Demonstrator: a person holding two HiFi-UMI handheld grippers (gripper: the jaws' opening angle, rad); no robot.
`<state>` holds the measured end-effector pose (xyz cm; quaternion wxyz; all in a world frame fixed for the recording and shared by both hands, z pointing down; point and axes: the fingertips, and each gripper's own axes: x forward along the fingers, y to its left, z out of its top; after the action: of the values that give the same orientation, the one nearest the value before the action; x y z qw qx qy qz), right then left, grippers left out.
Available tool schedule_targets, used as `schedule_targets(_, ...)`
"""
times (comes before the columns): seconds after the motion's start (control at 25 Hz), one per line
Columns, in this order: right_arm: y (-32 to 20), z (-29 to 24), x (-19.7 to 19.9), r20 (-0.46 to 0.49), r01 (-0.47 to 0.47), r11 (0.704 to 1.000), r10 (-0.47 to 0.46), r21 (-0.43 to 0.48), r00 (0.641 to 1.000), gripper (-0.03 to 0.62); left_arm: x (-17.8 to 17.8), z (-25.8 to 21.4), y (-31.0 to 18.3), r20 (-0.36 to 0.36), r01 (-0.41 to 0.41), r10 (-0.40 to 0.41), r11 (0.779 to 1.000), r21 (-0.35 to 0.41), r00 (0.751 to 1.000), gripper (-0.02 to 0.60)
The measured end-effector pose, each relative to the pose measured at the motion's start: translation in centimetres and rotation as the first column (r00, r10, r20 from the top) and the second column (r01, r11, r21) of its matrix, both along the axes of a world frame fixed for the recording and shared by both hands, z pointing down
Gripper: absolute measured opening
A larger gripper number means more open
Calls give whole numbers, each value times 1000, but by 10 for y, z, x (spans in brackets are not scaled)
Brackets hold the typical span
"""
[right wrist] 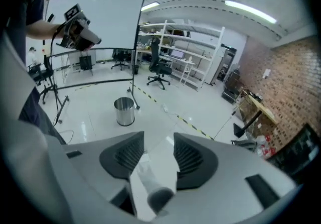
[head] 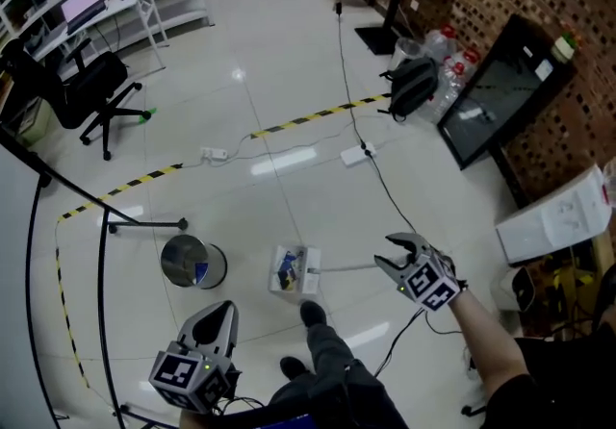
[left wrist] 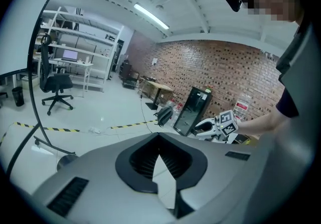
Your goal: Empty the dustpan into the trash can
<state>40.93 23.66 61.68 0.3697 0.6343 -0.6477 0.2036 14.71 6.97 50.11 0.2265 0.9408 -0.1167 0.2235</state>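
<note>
Lying between released jaws of the right gripper: dustpan handle; left gripper jaws clenched.

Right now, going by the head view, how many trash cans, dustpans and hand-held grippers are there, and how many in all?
trash can: 1
dustpan: 1
grippers: 2 (left gripper, right gripper)
Total: 4
</note>
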Motion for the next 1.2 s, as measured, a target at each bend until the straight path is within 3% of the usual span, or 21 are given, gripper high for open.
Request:
schedule_targets(0.12, 16, -27, 19, 48, -154, 981, 150, 119, 988, 218, -4, 6, 8, 14, -17, 17, 1000, 5, 1000, 0)
schedule_targets(0.28, 37, -65, 27, 57, -285, 933, 279, 218, 959, 218, -13, 11, 11, 22, -9, 9, 1000, -7, 1000, 0)
schedule_targets(0.44, 62, -75, 19, 170, -482, 836, 452, 261, 876, 219, -14, 12, 12, 18, -16, 16, 1000, -12, 1000, 0)
schedule_targets(0.56, 70, -53, 0, 201, -568, 790, 533, 229, 822, 219, -13, 15, 13, 24, -38, 38, 999, -10, 999, 0)
schedule_targets(0.76, 85, -42, -13, 269, -648, 747, 599, 151, 754, 219, -9, 19, 22, 21, -89, 90, 996, -9, 996, 0)
schedule_targets(0.88, 90, -37, -27, 345, -671, 736, 609, 89, 714, 221, -10, 20, 27, 12, -112, 112, 994, -18, 994, 0)
schedule_targets(0.96, 92, -21, -38, 332, -677, 732, 622, 72, 709, 222, -13, 23, 31, 8, -124, 124, 992, -26, 992, 0)
schedule_targets(1.12, 81, 15, -41, 262, -696, 707, 653, 124, 710, 249, -13, 35, 33, 32, -164, 165, 986, -36, 986, 0)
schedule_targets(1.2, 67, 28, -42, 239, -679, 719, 639, 151, 731, 274, -9, 41, 31, 50, -178, 179, 983, -35, 983, 0)
